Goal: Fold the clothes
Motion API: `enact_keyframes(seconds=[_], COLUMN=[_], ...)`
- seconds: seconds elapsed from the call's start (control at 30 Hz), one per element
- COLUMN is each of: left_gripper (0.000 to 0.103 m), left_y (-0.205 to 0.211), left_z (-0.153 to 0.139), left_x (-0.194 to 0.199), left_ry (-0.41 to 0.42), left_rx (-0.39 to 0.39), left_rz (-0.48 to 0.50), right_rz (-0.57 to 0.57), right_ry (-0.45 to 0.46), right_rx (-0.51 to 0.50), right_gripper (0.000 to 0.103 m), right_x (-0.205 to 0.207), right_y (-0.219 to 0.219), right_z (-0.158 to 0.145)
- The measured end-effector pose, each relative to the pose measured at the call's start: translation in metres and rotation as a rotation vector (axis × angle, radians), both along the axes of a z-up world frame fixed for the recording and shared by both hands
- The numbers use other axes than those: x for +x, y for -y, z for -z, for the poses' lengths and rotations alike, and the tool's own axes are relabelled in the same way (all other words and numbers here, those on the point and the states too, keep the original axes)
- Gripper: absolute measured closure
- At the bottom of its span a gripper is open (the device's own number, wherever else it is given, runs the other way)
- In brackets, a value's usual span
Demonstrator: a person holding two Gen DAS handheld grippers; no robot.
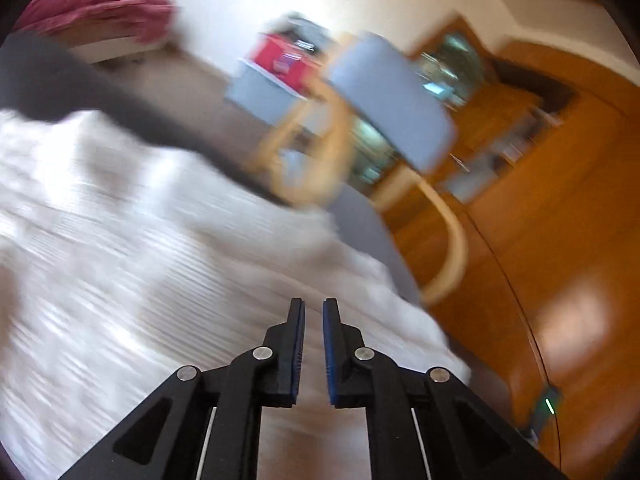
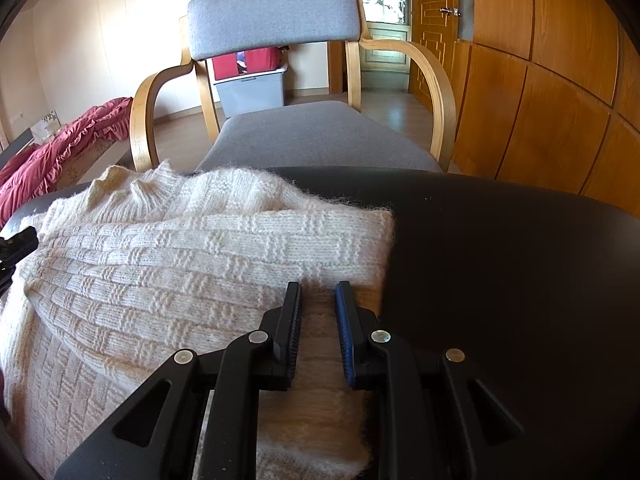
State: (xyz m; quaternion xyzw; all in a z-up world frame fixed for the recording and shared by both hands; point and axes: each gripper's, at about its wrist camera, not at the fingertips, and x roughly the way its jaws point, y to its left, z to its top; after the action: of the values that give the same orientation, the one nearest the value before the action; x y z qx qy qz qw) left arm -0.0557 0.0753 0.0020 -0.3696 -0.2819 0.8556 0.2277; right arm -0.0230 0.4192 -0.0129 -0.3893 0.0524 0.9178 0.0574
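A cream knitted sweater (image 2: 200,248) lies folded on a black table (image 2: 500,260), its neck toward the chair. My right gripper (image 2: 318,290) sits at the sweater's near right corner, shut on a thick fold of the knit that fills the gap between its pads. The left wrist view is blurred. There my left gripper (image 1: 314,306) hovers over the sweater (image 1: 120,260), its jaws a narrow slit apart with nothing between them. A black part at the left edge of the right wrist view (image 2: 16,244), touching the sweater, looks like the left gripper.
A grey-cushioned wooden armchair (image 2: 276,16) stands just behind the table. Behind it is a grey storage box (image 2: 252,92) with red contents. Red bedding (image 2: 60,148) lies at the left. Wooden cupboards (image 2: 560,80) line the right wall.
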Motion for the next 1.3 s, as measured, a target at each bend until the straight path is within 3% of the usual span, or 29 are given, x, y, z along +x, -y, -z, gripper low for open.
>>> enact_keyframes(seconds=[0.13,0.27,0.37,0.5,0.67,0.93,1.17,1.3], left_gripper=[0.093,0.094,0.099,0.099,0.099,0.099,0.100,0.098], left_y=[-0.075,-0.106,-0.096,-0.082,-0.029,0.033,0.049,0.006], left_z=[-0.008,0.016,0.021,0.013,0.003,0.019,0.014,-0.010], left_x=[0.031,0.030,0.025,0.033,0.020,-0.001,0.000,0.001], left_ry=[-0.055,0.025,0.049,0.014,0.014,0.056,0.038,-0.064], left_rx=[-0.082,-0.193,-0.165,-0.162,-0.169,-0.118,-0.107,-0.206], left_rz=[0.234,0.282,0.257,0.221,0.126,-0.047,-0.160,-0.028], right_rz=[0.001,0.001,0.001,0.002,0.003,0.003,0.004,0.004], right_ry=[-0.001,-0.002,-0.001,-0.001,0.000,0.000,-0.001,-0.017], right_rx=[0.000,-0.003,-0.001,0.001,0.004,0.004,0.004,-0.038], right_gripper=[0.084,0.084,0.084,0.084,0.084,0.084,0.084,0.084], right_x=[0.000,0.000,0.000,0.000,0.000,0.001,0.001,0.003], right_y=[0.000,0.000,0.000,0.002,0.001,0.002,0.001,-0.005], right_z=[0.000,0.000,-0.001,-0.001,0.000,0.000,-0.001,-0.002])
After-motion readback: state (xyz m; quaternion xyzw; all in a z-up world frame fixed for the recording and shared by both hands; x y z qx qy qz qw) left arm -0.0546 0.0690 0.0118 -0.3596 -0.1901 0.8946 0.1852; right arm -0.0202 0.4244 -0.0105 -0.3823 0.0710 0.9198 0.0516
